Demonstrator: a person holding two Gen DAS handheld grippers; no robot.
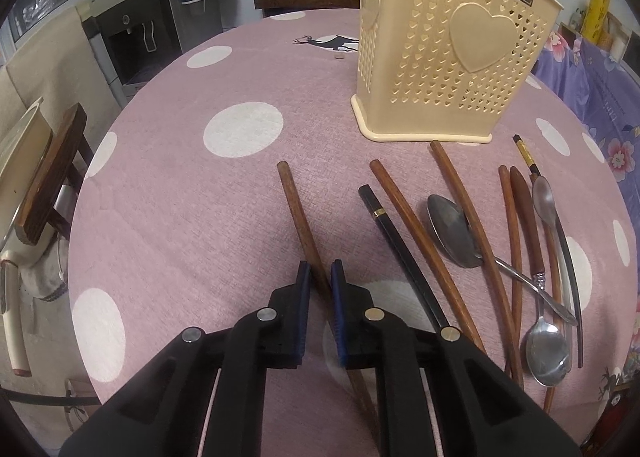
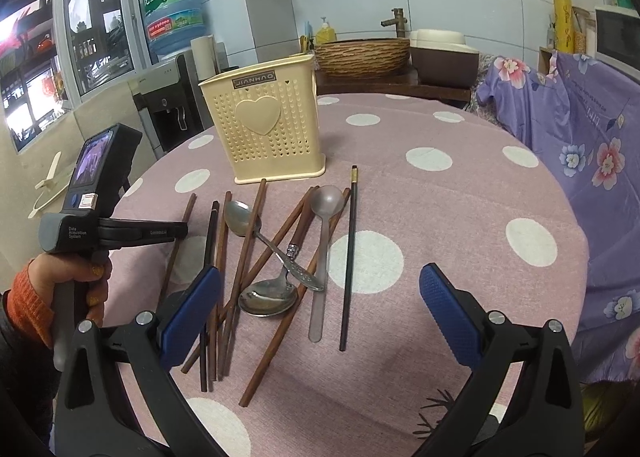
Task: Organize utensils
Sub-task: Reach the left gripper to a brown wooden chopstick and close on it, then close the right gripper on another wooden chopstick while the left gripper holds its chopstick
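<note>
A cream perforated utensil holder (image 1: 452, 57) (image 2: 268, 129) stands upright on the pink dotted table (image 1: 200, 177). In front of it lie several brown chopsticks, a black chopstick (image 1: 392, 241) and metal spoons (image 1: 452, 233) (image 2: 268, 301) in a loose pile. My left gripper (image 1: 320, 267) is shut on the leftmost brown chopstick (image 1: 296, 209), which still rests on the cloth. It also shows at the left of the right wrist view (image 2: 182, 229). My right gripper (image 2: 320, 273) hangs wide open above the near end of the pile, holding nothing. A second black chopstick (image 2: 350, 257) and a pale spoon (image 2: 328, 201) lie under it.
A water dispenser (image 1: 132, 37) and a wooden chair (image 1: 52, 177) stand past the table's left edge. Purple floral fabric (image 2: 580, 137) drapes at the right. A woven basin (image 2: 360, 57) sits behind the table. A hand in an orange sleeve (image 2: 28, 297) holds the left gripper.
</note>
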